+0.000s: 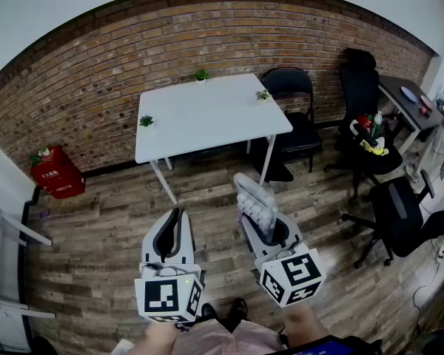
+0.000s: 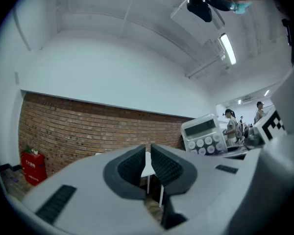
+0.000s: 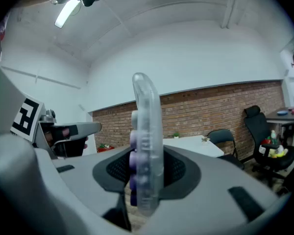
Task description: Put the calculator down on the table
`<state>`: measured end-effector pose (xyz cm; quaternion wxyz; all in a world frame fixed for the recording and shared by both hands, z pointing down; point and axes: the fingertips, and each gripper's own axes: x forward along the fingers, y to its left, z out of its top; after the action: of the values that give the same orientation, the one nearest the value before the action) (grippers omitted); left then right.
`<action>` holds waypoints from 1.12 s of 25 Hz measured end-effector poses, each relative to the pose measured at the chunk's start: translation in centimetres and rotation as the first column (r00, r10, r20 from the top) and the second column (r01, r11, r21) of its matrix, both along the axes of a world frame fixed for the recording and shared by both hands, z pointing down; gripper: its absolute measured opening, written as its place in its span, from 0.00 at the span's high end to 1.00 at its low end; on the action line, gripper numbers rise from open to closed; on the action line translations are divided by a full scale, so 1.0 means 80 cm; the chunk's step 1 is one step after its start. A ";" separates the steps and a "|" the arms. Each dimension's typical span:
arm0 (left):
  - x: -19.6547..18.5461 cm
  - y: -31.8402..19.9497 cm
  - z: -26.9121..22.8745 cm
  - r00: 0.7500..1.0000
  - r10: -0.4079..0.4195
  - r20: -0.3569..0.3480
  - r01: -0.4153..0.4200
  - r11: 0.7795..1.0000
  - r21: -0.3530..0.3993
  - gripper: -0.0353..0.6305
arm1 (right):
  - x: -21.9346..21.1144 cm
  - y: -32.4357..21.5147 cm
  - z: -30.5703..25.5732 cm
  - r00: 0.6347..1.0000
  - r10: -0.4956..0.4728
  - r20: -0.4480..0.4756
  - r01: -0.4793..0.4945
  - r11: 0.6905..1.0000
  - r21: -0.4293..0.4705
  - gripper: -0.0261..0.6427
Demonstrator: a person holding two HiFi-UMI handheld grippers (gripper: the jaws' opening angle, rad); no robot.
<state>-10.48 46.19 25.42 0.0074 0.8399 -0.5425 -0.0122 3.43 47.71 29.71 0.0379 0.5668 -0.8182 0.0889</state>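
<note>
My right gripper (image 1: 264, 226) is shut on a clear-cased calculator (image 1: 254, 202) with pale round keys, held out over the wooden floor short of the white table (image 1: 207, 113). In the right gripper view the calculator (image 3: 146, 146) stands edge-on between the two dark pads, rising well above them. The left gripper (image 1: 174, 231) hangs beside it at the left, its jaws nearly closed with nothing between them. In the left gripper view the jaws (image 2: 148, 166) show only a thin gap, and the calculator's face (image 2: 203, 135) appears at the right.
Three small potted plants (image 1: 146, 120) stand on the table. A black folding chair (image 1: 294, 117) sits at its right end, office chairs (image 1: 399, 217) and a desk (image 1: 407, 102) further right. A red box (image 1: 55, 172) lies by the brick wall at left.
</note>
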 end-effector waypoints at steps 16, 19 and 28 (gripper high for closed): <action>0.055 -0.007 0.018 1.000 -0.024 0.020 0.024 1.000 -0.011 0.89 | 0.064 -0.012 0.007 0.999 -0.006 0.047 0.006 1.000 0.012 0.76; 0.058 -0.017 0.023 0.999 -0.030 0.026 0.031 0.999 -0.021 0.88 | 0.070 -0.023 0.014 0.999 -0.003 0.048 0.003 1.000 -0.002 0.76; 0.047 -0.109 0.054 0.999 -0.030 0.025 0.031 0.999 -0.045 0.89 | 0.064 -0.113 0.047 0.999 0.018 0.037 -0.016 0.999 -0.047 0.76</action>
<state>-6.72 37.44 29.72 0.0197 0.8314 -0.5553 0.0100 8.58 38.67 33.49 0.0348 0.5708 -0.8117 0.1188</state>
